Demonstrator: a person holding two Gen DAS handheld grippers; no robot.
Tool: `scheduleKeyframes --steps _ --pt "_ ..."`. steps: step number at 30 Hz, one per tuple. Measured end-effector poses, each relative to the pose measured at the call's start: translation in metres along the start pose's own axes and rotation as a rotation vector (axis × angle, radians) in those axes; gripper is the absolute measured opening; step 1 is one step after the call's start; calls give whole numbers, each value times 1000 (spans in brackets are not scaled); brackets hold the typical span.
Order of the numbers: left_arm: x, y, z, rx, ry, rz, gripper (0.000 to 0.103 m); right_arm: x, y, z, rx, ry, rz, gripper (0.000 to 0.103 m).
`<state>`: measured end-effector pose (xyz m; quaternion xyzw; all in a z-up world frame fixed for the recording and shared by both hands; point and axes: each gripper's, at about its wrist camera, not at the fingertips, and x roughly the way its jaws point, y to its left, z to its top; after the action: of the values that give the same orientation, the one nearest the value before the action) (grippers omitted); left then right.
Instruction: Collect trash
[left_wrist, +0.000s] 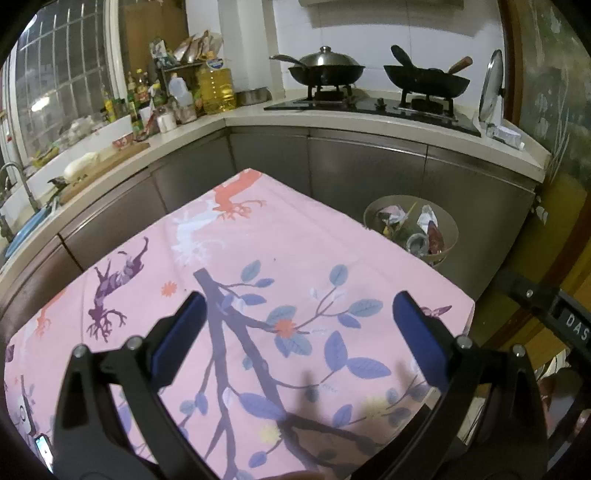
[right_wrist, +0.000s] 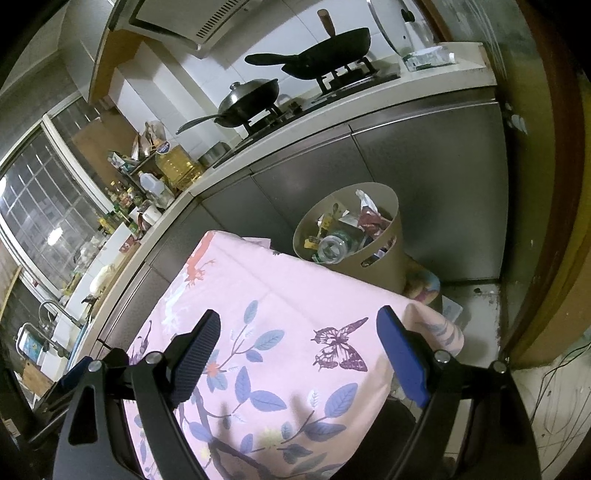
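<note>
- Left gripper (left_wrist: 295, 314) hangs above the pink tablecloth (left_wrist: 236, 254) with its blue-padded fingers (left_wrist: 417, 325) spread wide and nothing between them.
- Right gripper (right_wrist: 299, 328) is likewise held over the cloth near the table's right-hand corner, jaws wide apart and holding nothing.
- At the right edge of the left wrist view a black part of the other tool shows, just off the table's edge.
- Trash sits in a beige bin (right_wrist: 388, 221) on the floor, just beyond the table's far right edge and against the grey cabinet doors (left_wrist: 365, 166).
- Inside the bin lie crumpled wrappers (right_wrist: 369, 218), paper scraps and a clear bottle (right_wrist: 332, 247) on its side; the left wrist view shows the same bin (left_wrist: 448, 225) partly hidden behind the table edge.
- No loose trash item can be made out on the cloth, which carries a print of branches, blue leaves and a purple butterfly (right_wrist: 341, 347).
- Behind the table a pale counter runs around the corner, carrying a stove with a lidded wok (left_wrist: 325, 68) and a second dark wok (left_wrist: 424, 79).
- Further left on the counter stand a big bottle of yellow oil (left_wrist: 216, 88) and a cluster of smaller bottles near the window.
- A glass lid (left_wrist: 491, 88) leans upright at the right end of the counter.
</note>
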<state>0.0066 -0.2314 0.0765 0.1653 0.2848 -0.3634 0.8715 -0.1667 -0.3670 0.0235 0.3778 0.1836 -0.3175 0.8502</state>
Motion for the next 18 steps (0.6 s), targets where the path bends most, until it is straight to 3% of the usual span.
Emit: scheduleKeyframes --steps 18 --pt "8 6 -3 1 11 8 97 8 -2 -2 9 21 -4 83"
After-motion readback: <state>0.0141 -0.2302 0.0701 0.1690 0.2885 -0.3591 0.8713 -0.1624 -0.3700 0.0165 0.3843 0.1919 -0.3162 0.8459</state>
